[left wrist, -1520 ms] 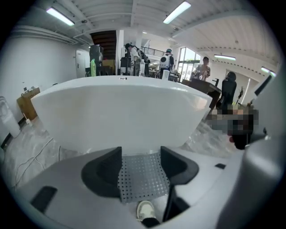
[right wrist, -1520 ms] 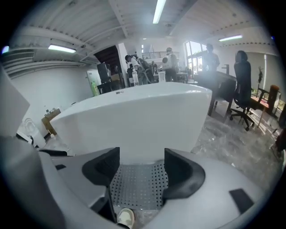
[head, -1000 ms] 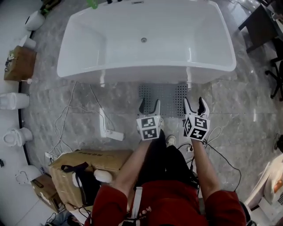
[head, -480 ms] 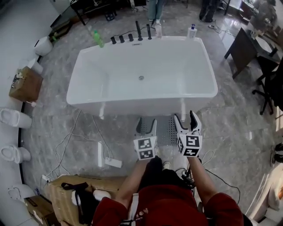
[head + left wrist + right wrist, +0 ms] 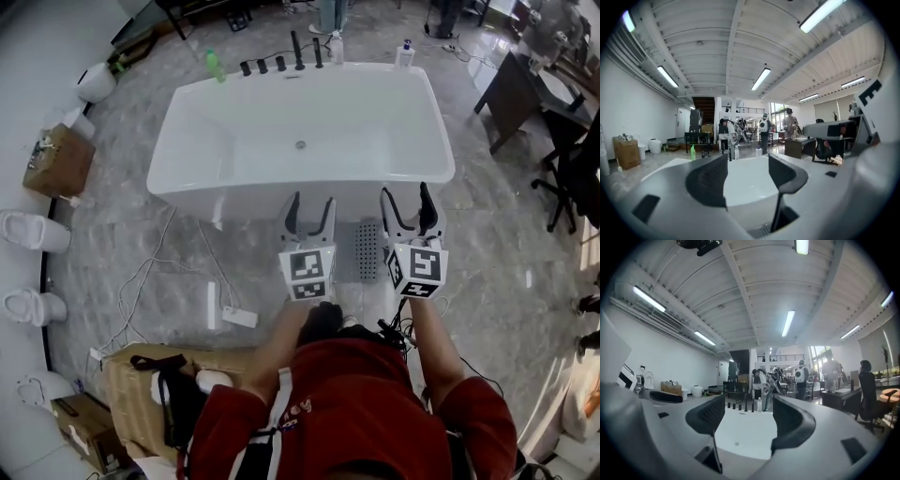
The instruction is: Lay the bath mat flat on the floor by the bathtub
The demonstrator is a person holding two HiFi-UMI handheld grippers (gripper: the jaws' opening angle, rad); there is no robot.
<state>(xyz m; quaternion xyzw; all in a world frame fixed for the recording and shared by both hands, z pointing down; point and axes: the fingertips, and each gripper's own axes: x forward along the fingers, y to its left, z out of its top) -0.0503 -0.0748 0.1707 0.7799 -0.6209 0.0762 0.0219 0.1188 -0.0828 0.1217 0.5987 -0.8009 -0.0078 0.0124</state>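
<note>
Standing on the marble floor [image 5: 487,234], a person in a red top [image 5: 347,403] holds 2 hand-held grippers out in front. The left hand-held gripper [image 5: 311,206] has its jaws apart with nothing between them, and the right hand-held gripper [image 5: 406,197] is likewise spread and empty. Beyond them, the grey perforated bath mat [image 5: 367,251] lies flat on the floor just beside the near wall of the white bathtub [image 5: 234,141], partly hidden behind the left one. A green bottle [image 5: 214,66] stands at the tub's far rim.
</note>
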